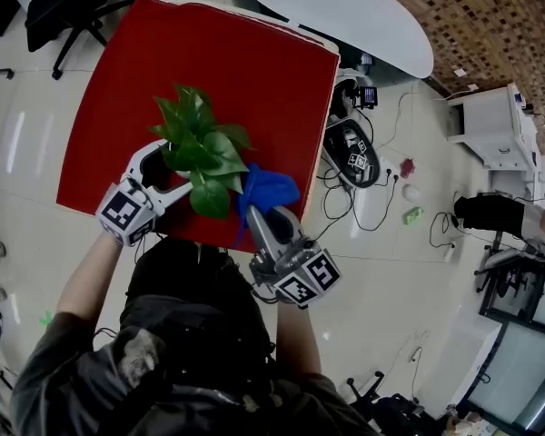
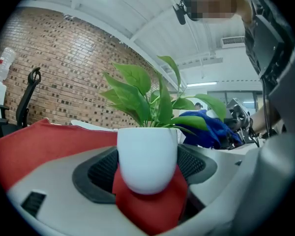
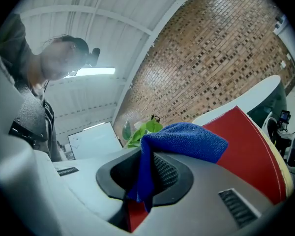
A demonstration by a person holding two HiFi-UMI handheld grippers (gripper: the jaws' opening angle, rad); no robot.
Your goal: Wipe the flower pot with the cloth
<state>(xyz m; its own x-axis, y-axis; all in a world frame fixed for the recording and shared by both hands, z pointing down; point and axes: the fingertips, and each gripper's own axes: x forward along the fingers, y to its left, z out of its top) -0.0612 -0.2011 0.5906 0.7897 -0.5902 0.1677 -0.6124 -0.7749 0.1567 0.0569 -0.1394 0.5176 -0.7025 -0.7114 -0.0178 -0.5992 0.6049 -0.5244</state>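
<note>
While the person's dark sleeves reach out from the near edge of the head view, both tools meet at the near rim of the red table (image 1: 218,71). On the left, the left gripper (image 1: 160,174) is clamped on the white flower pot (image 2: 147,156), one ribbed pad pressing either flank of its rounded body, with red surface showing just beneath the base; whether the pot rests on it or hangs clear, I cannot tell. Green leaves (image 1: 200,148) fan up out of the pot and hide it completely from above. Just to the right, the right gripper (image 3: 148,175) has its jaws pinched on the blue cloth (image 3: 187,139), one fold hanging down between the pads and the bulk bunched over the tips. From above, that cloth sits right up against the leaves' right side; contact with the pot itself is hidden by foliage. Further out, the red top stretches away bare. Beyond its far right corner lies a white oval table (image 1: 345,12), cables (image 1: 345,198) trail over the pale floor to the right, and a black office chair (image 1: 64,16) stands off the far left corner.
</note>
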